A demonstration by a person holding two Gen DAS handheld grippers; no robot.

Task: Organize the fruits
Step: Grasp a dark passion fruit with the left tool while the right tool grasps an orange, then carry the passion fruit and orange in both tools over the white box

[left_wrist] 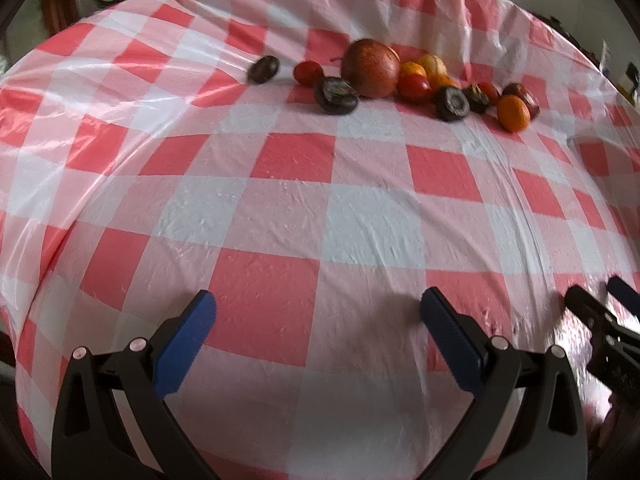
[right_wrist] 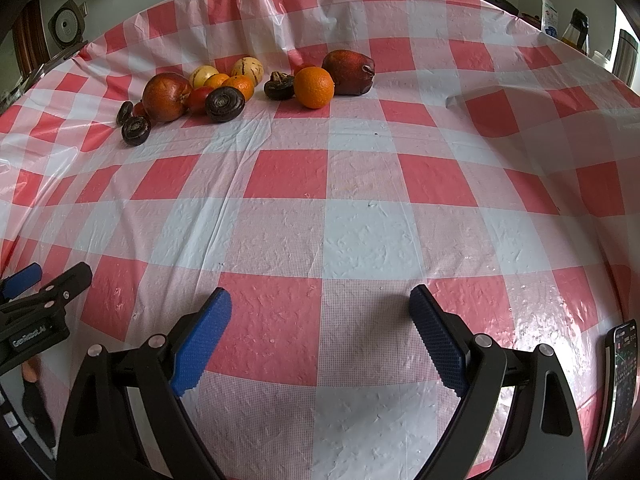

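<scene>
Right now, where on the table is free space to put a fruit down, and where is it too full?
The checked cloth is bare between both open grippers, left gripper and right gripper, and the fruit row. More bare cloth lies right of the dark red apple. It is crowded from the big round fruit to the orange. A phone takes the near right edge.

Fruit in a loose row across the far part of the table, tools near the front edge.

In the right wrist view the row sits in the upper left of the frame: the apple leftmost, the orange further right, the pear just behind it. Both tools, the left tool and the right tool, sit low in frame, well apart from the fruit; a phone lies at the lower right edge.
</scene>
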